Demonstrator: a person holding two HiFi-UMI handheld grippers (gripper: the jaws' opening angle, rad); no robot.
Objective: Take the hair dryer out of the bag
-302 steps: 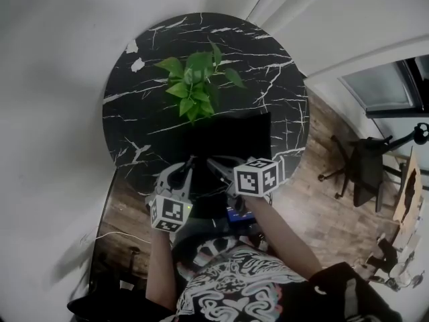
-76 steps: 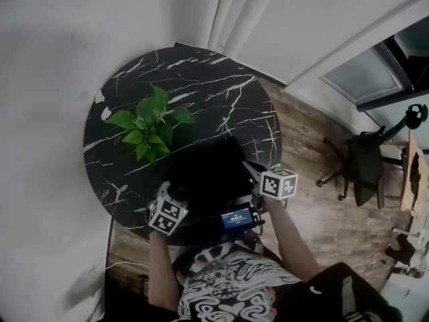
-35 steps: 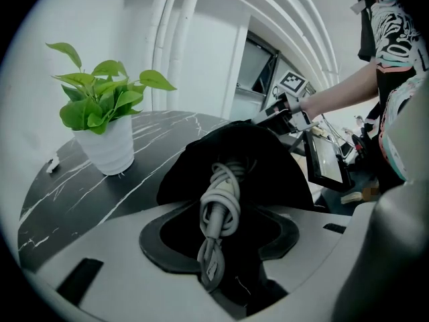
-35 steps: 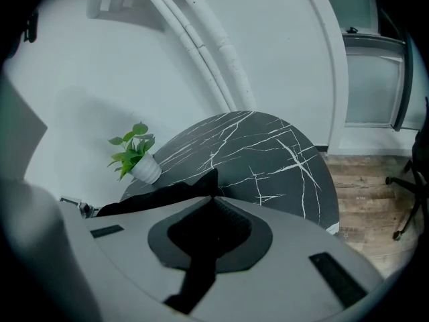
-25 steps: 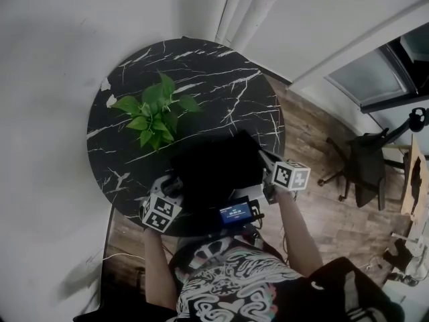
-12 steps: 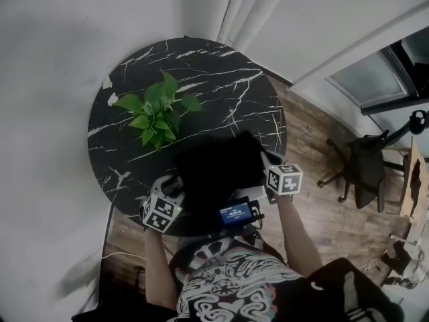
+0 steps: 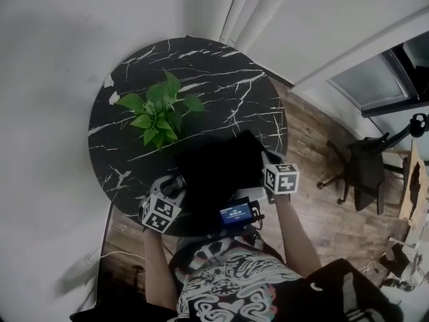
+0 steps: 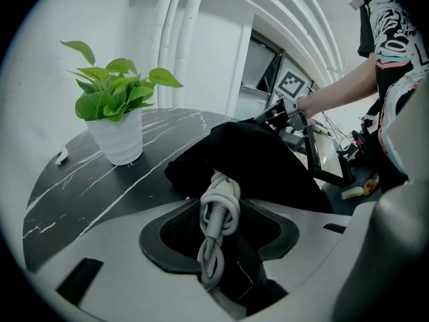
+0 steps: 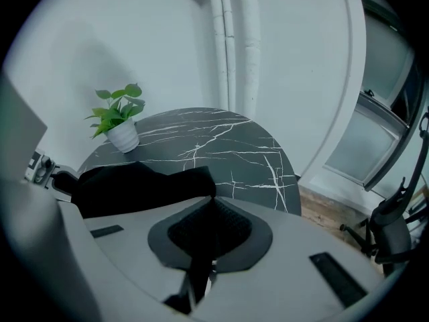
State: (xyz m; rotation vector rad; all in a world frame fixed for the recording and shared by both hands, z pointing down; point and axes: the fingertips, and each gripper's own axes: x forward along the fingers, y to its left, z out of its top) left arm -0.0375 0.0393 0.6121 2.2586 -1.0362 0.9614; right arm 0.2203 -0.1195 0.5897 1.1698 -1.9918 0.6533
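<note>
At the far left of the round black marble desk (image 7: pixel 221 79) a potted plant (image 7: pixel 155 113) stands well apart from the work, so the near edge is free for the black bag (image 7: pixel 218 170), which lies slumped there within reach of both hands. The left tool (image 7: pixel 177 183) sits at the bag's left end, pointing steeply down into it. Its jaws stand fairly wide, not because it is empty but because a thick knotted bundle of white cord (image 8: pixel 220 206) fills the gap between the pads. Black fabric lies under and beside that bundle, though it is hard to tell whether any of it is pinched along with the cord. This cord is most likely the hair dryer's lead and the handle by which it is to be drawn out. The hair dryer body shows in no view, so it is probably inside the bag. At the bag's right end the right tool (image 7: pixel 267 158) has its jaws pressed nearly together on a fold of the bag's edge, and a strip of the dark cloth runs down between the pads. That grip seems meant to anchor the bag against the pull from the other side.
</note>
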